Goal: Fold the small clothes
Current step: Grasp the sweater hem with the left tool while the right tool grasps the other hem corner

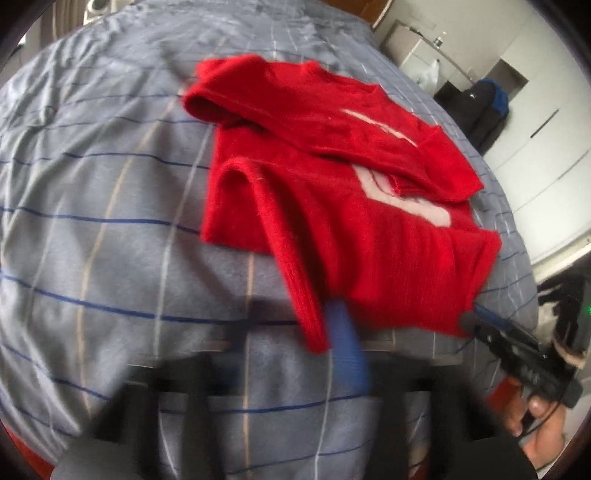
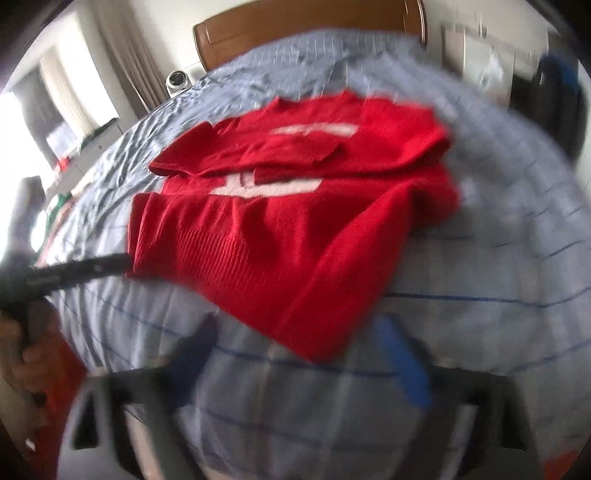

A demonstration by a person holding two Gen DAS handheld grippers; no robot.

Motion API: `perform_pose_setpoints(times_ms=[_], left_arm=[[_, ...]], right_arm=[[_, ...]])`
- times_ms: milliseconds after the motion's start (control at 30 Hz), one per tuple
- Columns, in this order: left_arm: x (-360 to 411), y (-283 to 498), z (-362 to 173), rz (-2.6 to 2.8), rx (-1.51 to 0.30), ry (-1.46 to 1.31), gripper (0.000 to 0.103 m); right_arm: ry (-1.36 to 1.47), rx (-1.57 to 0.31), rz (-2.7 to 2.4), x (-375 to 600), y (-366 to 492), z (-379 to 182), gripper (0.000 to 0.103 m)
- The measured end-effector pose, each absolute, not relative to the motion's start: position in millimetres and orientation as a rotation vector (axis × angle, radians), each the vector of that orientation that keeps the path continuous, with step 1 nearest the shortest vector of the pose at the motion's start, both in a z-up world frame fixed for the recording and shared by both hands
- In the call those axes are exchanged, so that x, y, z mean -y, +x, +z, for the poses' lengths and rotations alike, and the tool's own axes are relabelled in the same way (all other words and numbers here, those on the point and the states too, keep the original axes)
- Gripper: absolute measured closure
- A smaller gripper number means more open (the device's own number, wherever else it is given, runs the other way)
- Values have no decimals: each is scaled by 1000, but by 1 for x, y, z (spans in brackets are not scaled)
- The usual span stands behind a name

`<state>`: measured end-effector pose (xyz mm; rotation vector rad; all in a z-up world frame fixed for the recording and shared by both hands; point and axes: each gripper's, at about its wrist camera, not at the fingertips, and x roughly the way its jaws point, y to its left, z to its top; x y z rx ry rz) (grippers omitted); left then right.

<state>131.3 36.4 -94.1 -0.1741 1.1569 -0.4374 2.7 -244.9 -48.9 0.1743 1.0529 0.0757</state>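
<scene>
At six o'clock the left gripper (image 1: 280,354) and right gripper (image 2: 295,354) blur; whether either grips the hem cannot be told. Beyond, the red sweater (image 1: 332,206) with white lettering lies on the grey checked bedspread (image 1: 92,206), both sleeves folded across its chest.

Both tools are black, with blurred blue fingers (image 1: 347,354). The right gripper (image 1: 469,319) body shows pale lettering and a cable; bare-skinned hand (image 1: 532,417), orange sleeve.

Red sweaters: one (image 1: 332,192), with two white markings on its front
Grippers: two, left (image 1: 273,354) and right (image 2: 295,354)
Beds: one, under a grey checked cover (image 1: 92,221)
Wooden headboards: one (image 2: 303,26)
Curtains: one (image 2: 129,55)
</scene>
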Motion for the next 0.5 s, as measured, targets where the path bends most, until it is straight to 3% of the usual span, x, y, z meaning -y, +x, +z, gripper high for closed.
perform_pose_setpoints(times_ms=[100, 200, 433, 500], left_arm=[[-52, 108, -78, -498, -1143, -198, 99], [-76, 74, -64, -568, -1172, -176, 99], [-93, 21, -83, -499, -1270, -8, 96], [-98, 21, -86, -471, -1270, -14, 93]], right_arm=[[325, -1070, 100, 268, -9, -47, 82], [444, -1087, 140, 295, -44, -34, 95], [536, -1201, 92, 329, -109, -45, 97], [489, -1194, 81, 326, -113, -52, 91]])
